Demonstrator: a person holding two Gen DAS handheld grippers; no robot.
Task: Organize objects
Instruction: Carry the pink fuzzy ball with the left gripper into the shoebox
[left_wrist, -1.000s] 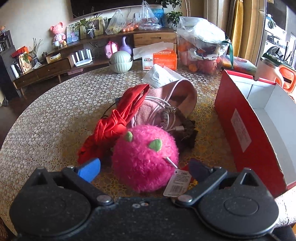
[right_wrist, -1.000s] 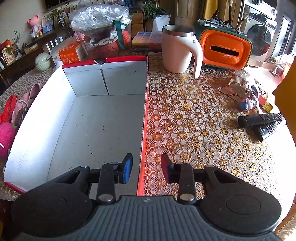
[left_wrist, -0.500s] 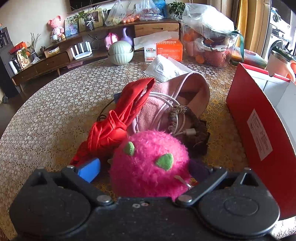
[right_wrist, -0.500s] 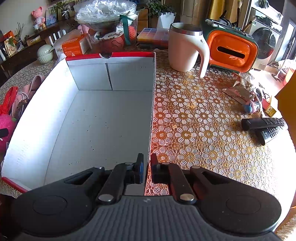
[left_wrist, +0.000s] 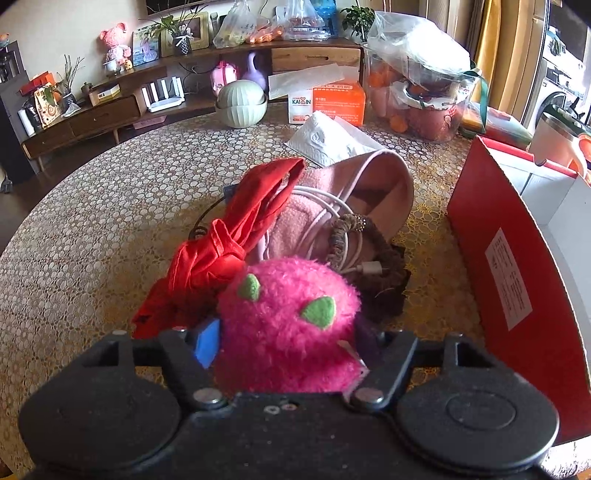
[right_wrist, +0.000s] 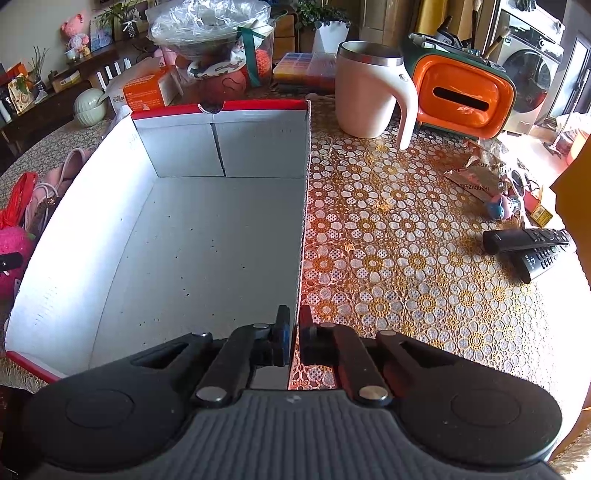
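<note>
Left tool (left_wrist: 286, 341) clamped round pink plush ball (left_wrist: 288, 328), lower centre of frame, on tabletop (left_wrist: 110, 221). Light, squashy, fuzzy: grip across middle. Right tool (right_wrist: 291, 338) pinching right wall of red box (right_wrist: 301, 221), lower centre.

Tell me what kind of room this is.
Probably a home living and dining area: a lace-covered round table, a low wooden sideboard crowded with ornaments, and a washing machine behind.

Pink plush ball (left_wrist: 288, 325) hides its own tag; remotes (right_wrist: 532, 247) cut off
</note>
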